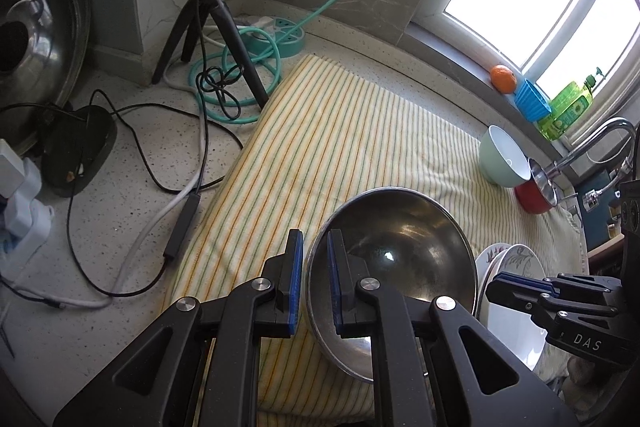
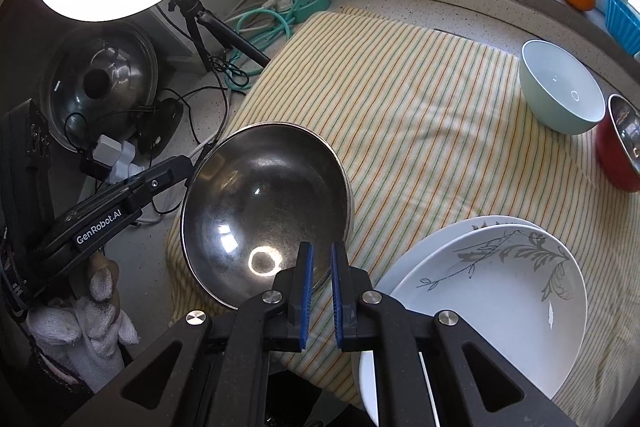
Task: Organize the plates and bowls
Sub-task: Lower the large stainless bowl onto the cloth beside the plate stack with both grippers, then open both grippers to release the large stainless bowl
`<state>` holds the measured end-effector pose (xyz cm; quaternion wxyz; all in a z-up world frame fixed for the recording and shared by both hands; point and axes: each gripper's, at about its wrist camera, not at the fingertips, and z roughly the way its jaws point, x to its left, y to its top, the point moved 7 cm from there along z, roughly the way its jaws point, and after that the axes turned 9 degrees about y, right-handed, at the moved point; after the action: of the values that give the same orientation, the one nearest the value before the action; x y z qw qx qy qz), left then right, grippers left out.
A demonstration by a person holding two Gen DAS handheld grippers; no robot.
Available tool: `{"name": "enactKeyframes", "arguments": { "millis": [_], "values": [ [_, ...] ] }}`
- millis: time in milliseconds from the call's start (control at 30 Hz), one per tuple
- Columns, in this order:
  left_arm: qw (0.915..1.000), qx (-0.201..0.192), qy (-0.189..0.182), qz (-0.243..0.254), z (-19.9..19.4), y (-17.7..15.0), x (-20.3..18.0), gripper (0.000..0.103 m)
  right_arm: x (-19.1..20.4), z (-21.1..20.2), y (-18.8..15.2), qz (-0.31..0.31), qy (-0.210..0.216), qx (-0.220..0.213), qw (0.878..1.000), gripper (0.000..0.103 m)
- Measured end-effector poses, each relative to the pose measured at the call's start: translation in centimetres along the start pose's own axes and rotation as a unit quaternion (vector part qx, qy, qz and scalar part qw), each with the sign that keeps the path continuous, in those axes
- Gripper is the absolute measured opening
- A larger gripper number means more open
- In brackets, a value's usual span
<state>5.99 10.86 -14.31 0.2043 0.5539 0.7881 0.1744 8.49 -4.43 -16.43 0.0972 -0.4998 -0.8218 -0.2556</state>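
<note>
Left wrist view first: my left gripper [image 1: 314, 281] is clamped on the near-left rim of the steel bowl [image 1: 400, 251], one pad outside the wall, one inside. The bowl sits tilted on the striped towel [image 1: 328, 147], which I'll use as my landmark. The white plates [image 1: 516, 291] are stacked at the towel's near right corner, just beside the bowl, and my right gripper [image 1: 494, 289] pokes in over them, jaws together. At the towel's far right edge sit a mint bowl [image 1: 500, 159] and a red bowl [image 1: 534, 197], touching each other.

Right wrist view: the right gripper [image 2: 321, 283] is nearly shut and, as far as I can tell, holds nothing; the steel bowl's [image 2: 264, 203] rim is right at the fingertips. The plates [image 2: 500, 291] lie just right of it, so the right hand is nearer them. The left gripper [image 2: 182, 167] bites the bowl's rim off the towel's [image 2: 420, 115] left side.

My guess: the bowl heads to the far right bowls, across open towel. The tripod [image 2: 212, 27] and cables [image 2: 248, 23] past the far left corner aren't in the way.
</note>
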Motion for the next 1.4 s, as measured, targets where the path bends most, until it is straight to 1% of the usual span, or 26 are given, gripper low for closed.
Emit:
{"name": "enactKeyframes", "arguments": {
  "millis": [200, 300, 367, 433, 567, 600, 667, 833, 933, 1033, 1167, 1233, 1400],
  "values": [
    [0.9996, -0.019, 0.019, 0.003, -1.0, 0.3, 0.5, 0.011, -0.5, -0.9, 0.0, 0.006, -0.005, -0.016, 1.000, 0.009],
    [0.9993, -0.029, 0.025, 0.005, -1.6, 0.4, 0.6, 0.011, -0.7, -1.6, 0.1, 0.004, -0.010, -0.033, 0.999, 0.011],
    [0.9991, -0.034, 0.025, 0.003, -2.0, 0.5, 0.6, 0.011, -0.8, -2.3, 0.1, 0.008, -0.006, -0.047, 0.999, 0.014],
    [0.9991, -0.036, 0.024, 0.001, -2.4, 0.5, 0.4, 0.011, -1.1, -2.9, 0.2, 0.012, -0.006, -0.059, 0.998, 0.014],
    [0.9985, -0.047, 0.026, 0.006, -3.1, 0.6, -0.2, 0.012, -1.7, -4.3, -0.1, 0.011, -0.021, -0.084, 0.996, 0.014],
    [0.9984, -0.050, 0.026, 0.008, -3.3, 0.7, -0.4, 0.014, -2.0, -4.7, -0.1, 0.012, -0.024, -0.090, 0.996, 0.014],
    [0.9985, -0.050, 0.021, 0.008, -3.5, 0.7, -0.9, 0.015, -2.7, -5.6, -0.4, 0.020, -0.027, -0.103, 0.994, 0.014],
    [0.9987, -0.048, 0.005, 0.020, -3.7, 0.9, -3.1, 0.015, -5.2, -8.0, -1.1, 0.056, -0.021, -0.146, 0.987, 0.014],
    [0.9986, -0.044, -0.003, 0.028, -3.7, 1.0, -4.8, 0.015, -6.8, -9.5, -1.4, 0.073, -0.017, -0.163, 0.984, 0.015],
    [0.9985, -0.039, -0.015, 0.034, -3.5, 1.2, -6.7, 0.015, -8.5, -10.9, -1.7, 0.078, -0.033, -0.166, 0.982, 0.016],
    [0.9976, -0.039, -0.026, 0.051, -3.3, 1.1, -9.5, 0.015, -11.2, -12.2, -2.2, 0.092, -0.057, -0.157, 0.982, 0.017],
    [0.9971, -0.039, -0.030, 0.057, -3.2, 1.2, -10.9, 0.015, -12.6, -12.9, -2.4, 0.104, -0.056, -0.159, 0.980, 0.020],
    [0.9949, -0.035, -0.049, 0.081, -2.8, 1.5, -14.7, 0.015, -16.2, -15.0, -3.0, 0.126, -0.062, -0.176, 0.974, 0.020]
  ]
}}
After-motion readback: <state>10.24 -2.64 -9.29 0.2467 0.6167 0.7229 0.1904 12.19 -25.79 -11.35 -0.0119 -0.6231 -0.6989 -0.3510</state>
